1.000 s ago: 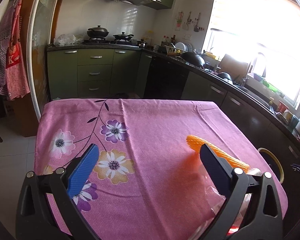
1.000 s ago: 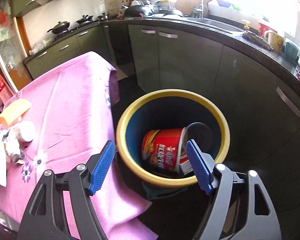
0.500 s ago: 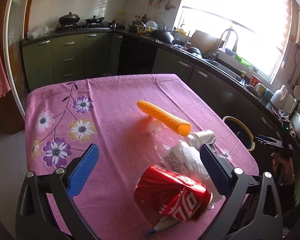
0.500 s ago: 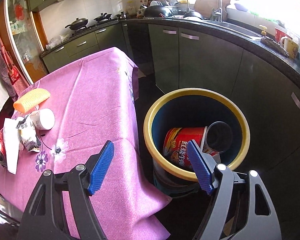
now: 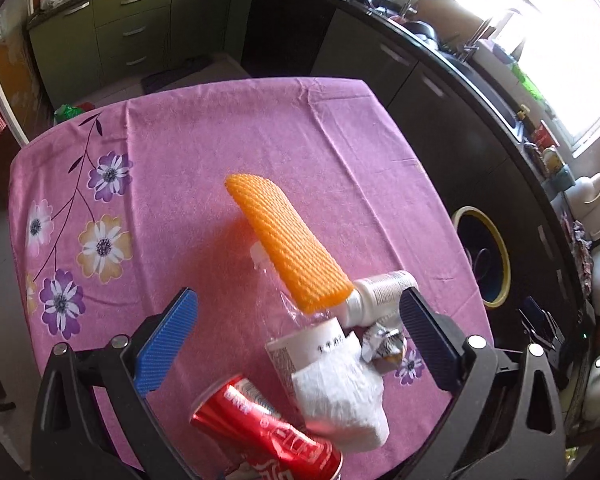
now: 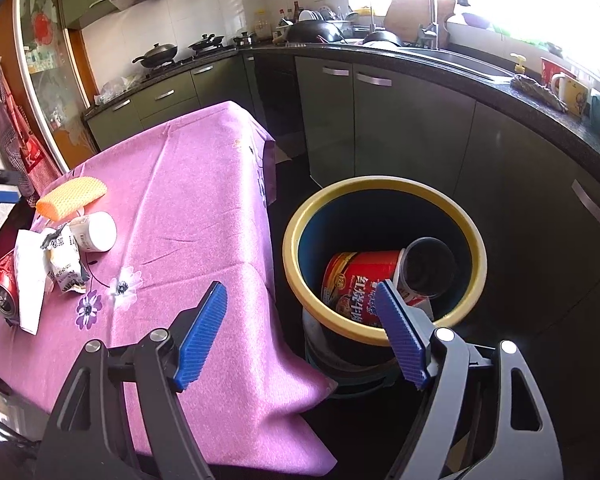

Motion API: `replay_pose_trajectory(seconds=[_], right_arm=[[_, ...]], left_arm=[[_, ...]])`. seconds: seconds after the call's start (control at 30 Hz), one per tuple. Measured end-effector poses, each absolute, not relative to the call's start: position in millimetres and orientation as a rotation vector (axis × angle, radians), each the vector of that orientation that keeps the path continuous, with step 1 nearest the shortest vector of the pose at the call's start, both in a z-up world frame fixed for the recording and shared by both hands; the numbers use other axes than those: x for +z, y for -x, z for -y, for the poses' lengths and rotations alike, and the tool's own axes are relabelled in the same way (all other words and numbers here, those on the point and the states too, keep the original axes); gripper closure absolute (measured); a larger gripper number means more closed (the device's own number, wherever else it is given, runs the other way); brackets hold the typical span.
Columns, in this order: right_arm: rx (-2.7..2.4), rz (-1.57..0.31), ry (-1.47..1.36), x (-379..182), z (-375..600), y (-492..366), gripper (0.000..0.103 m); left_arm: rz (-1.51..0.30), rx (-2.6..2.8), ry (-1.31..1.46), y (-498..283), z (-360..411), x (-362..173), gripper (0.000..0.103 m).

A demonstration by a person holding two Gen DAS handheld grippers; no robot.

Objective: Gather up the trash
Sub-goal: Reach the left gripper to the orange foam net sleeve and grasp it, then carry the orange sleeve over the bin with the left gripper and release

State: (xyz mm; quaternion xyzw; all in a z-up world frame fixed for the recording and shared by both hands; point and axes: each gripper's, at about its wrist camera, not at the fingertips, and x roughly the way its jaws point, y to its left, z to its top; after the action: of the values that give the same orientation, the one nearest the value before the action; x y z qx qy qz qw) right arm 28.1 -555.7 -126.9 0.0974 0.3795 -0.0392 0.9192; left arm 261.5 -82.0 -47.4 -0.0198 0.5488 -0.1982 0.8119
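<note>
My left gripper (image 5: 298, 334) is open and empty, above a pile of trash on the pink tablecloth (image 5: 204, 152): an orange foam net (image 5: 288, 246), a white bottle (image 5: 380, 294), a paper cup with tissue (image 5: 332, 376), a crumpled wrapper (image 5: 384, 344) and a red soda can (image 5: 264, 428). My right gripper (image 6: 300, 328) is open and empty, beside the table's corner and just in front of the yellow-rimmed trash bin (image 6: 384, 188), which holds a red noodle cup (image 6: 360, 280). The same pile shows in the right wrist view at the table's left (image 6: 60, 248).
Dark kitchen cabinets (image 6: 400, 120) and a counter with a sink run behind the bin. The bin (image 5: 484, 256) stands on the floor past the table's right edge. Green cabinets (image 5: 128, 36) with a stove stand beyond the table.
My left gripper has tilted down and moved over the trash pile, which now lies between its fingers. My right gripper has drawn back and up from the bin toward the table.
</note>
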Motion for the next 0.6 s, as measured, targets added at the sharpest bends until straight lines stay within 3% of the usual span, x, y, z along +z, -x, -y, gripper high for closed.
replay_pose_trajectory(seconds=[0.1, 0.17, 0.2, 0.37, 0.53, 0.6], right_arm=[[-0.087, -0.78, -0.216, -129.0, 564.2, -20.9, 0.027], [-0.095, -0.778, -0.225, -130.0, 570.5, -18.4, 0.027], [-0.099, -0.777, -0.229, -130.6, 573.7, -17.1, 0.027], [-0.102, -0.778, -0.261, -137.9, 584.7, -14.4, 0.026], [-0.088, -0.786, -0.275, -146.5, 584.3, -15.9, 0.026], [-0.088, -0.788, -0.279, -148.4, 584.7, -15.9, 0.026]], left_arm=[[-1.295, -0.39, 0.064, -289.5, 96.1, -71.1, 0.008], [-1.353, -0.383, 0.097, -297.7, 99.7, -82.1, 0.016], [-1.373, -0.375, 0.108, -300.9, 100.8, -86.0, 0.026], [-1.423, -0.32, 0.114, -307.5, 103.7, -96.0, 0.047], [-1.412, -0.337, 0.116, -307.5, 109.3, -94.1, 0.087], [-1.384, -0.338, 0.102, -306.7, 113.7, -87.7, 0.09]])
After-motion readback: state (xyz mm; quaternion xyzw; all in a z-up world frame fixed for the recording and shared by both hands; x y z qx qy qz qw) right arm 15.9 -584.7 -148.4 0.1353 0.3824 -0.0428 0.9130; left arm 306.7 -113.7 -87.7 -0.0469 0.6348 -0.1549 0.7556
